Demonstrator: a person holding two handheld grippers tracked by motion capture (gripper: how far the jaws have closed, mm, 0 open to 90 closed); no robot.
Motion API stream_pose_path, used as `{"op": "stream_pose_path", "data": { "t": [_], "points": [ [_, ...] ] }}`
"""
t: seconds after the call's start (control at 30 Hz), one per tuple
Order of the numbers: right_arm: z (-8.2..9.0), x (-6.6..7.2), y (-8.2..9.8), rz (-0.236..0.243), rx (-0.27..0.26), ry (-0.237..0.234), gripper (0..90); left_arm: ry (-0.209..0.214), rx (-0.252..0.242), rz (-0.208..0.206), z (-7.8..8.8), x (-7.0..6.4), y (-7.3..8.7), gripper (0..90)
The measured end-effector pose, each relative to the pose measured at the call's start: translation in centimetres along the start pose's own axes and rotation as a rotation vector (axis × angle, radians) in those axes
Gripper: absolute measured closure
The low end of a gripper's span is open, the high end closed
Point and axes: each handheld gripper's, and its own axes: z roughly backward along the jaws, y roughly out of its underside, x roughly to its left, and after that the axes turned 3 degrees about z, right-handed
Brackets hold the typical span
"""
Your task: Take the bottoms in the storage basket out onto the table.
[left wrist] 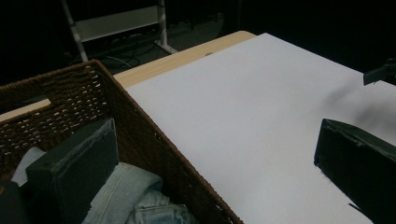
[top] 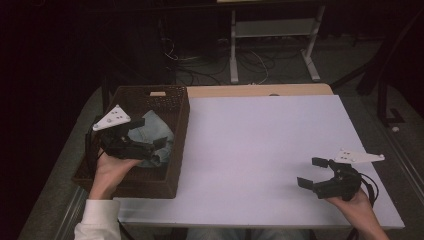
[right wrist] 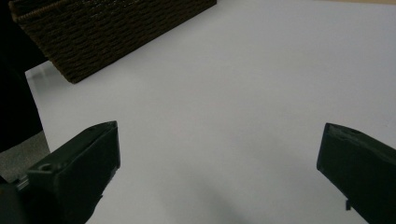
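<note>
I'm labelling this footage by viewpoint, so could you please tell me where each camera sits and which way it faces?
High view: above the person's side, facing forward and down on the white table top; both forearms, left gripper and right gripper show.
Left gripper view: rides the left gripper, one jaw inside the brown woven basket over the folded light-blue denim garment.
Right gripper view: rides the right gripper, looking low across the table toward the basket.
All three views share the basket and white table top.

I can read no text, label, brand or number anywhere here. The basket (top: 177, 107), the denim (top: 152, 132) and my white surface (top: 260, 150) bear no writing.
</note>
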Motion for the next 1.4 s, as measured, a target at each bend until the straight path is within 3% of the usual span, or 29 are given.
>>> {"op": "stream_pose_path", "data": {
  "t": [0.7,1.4],
  "points": [
    [0.0,-0.1,0.0,0.001,-0.005,0.000,0.0,-0.051,0.026,0.036,0.4,2.6,-1.2,0.0],
    [0.0,0.0,0.0,-0.001,-0.001,-0.001,0.0,-0.105,0.064,0.129,-0.4,6.0,-0.7,0.0]
  ]
}}
